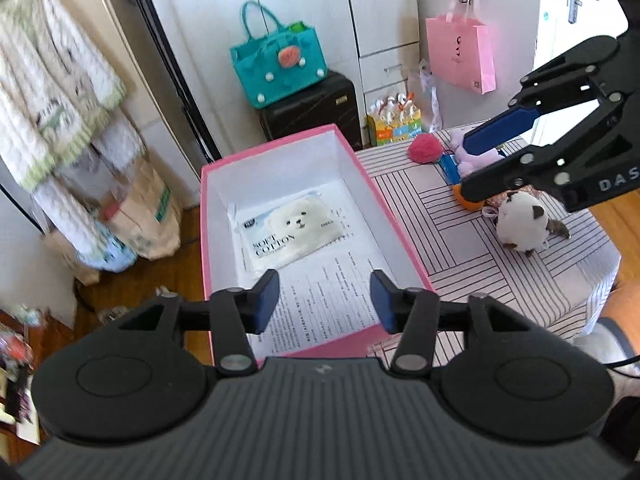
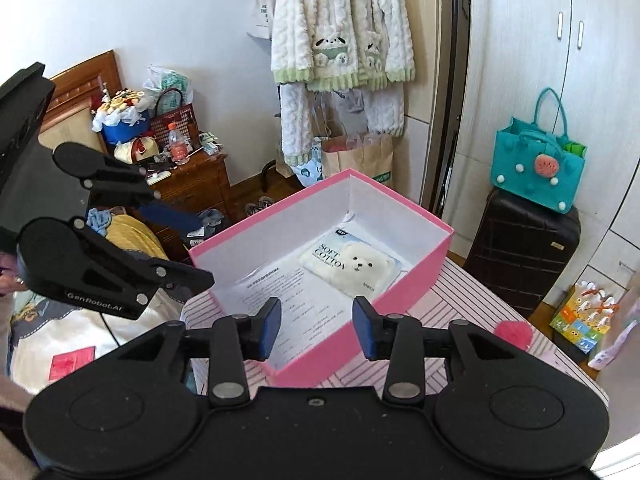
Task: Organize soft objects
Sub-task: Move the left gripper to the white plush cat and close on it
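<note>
A pink box (image 1: 362,166) with a white inside stands open on the striped table (image 1: 500,280). In it lie a soft cotton pack with a bear face (image 1: 296,226) and a printed sheet (image 1: 332,296). My left gripper (image 1: 324,300) is open and empty over the box's near end. My right gripper (image 2: 316,326) is open and empty above the box's near corner (image 2: 280,376); in the left wrist view it (image 1: 468,164) hovers over the toys. On the table lie a pink pom-pom (image 1: 424,148), a purple plush (image 1: 476,156), an orange toy (image 1: 468,204) and a white-and-brown plush (image 1: 524,222).
A teal bag (image 1: 278,64) sits on a black suitcase (image 1: 316,108). A pink paper bag (image 1: 462,50) hangs on the cupboard. Fluffy clothes (image 2: 340,36) hang over paper bags (image 2: 360,158). A cluttered wooden nightstand (image 2: 192,180) stands on the left.
</note>
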Demonstrator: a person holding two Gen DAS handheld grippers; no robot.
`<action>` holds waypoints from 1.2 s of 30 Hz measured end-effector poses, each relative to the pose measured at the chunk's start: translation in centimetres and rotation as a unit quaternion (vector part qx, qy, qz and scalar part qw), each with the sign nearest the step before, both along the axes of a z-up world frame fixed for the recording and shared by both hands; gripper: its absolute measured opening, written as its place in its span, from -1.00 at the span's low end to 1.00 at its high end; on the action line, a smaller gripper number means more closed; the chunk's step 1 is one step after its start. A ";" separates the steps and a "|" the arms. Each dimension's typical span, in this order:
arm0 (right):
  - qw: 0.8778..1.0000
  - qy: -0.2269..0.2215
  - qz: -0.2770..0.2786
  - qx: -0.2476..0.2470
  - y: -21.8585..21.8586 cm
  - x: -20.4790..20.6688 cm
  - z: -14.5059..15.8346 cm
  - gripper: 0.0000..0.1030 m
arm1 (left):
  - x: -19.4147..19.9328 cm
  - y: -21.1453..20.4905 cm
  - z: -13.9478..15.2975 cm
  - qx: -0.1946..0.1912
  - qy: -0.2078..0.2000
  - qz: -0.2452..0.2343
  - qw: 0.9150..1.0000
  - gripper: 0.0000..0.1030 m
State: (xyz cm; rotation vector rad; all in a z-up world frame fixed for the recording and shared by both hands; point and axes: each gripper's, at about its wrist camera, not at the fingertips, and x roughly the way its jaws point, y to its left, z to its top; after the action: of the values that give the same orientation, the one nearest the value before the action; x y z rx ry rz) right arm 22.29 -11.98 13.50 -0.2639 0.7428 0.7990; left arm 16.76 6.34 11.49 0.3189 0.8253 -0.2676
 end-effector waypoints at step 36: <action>0.977 -0.029 -0.206 0.039 -14.5 -9.0 -15.4 0.12 | -5.6 -10.3 -8.0 -0.095 0.023 -0.134 0.986 0.36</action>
State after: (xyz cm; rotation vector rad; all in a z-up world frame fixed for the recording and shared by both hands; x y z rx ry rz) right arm 13.26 -26.44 -1.90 -0.0563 0.6796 0.4228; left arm 11.21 -4.00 3.45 0.2452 0.7949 -0.6042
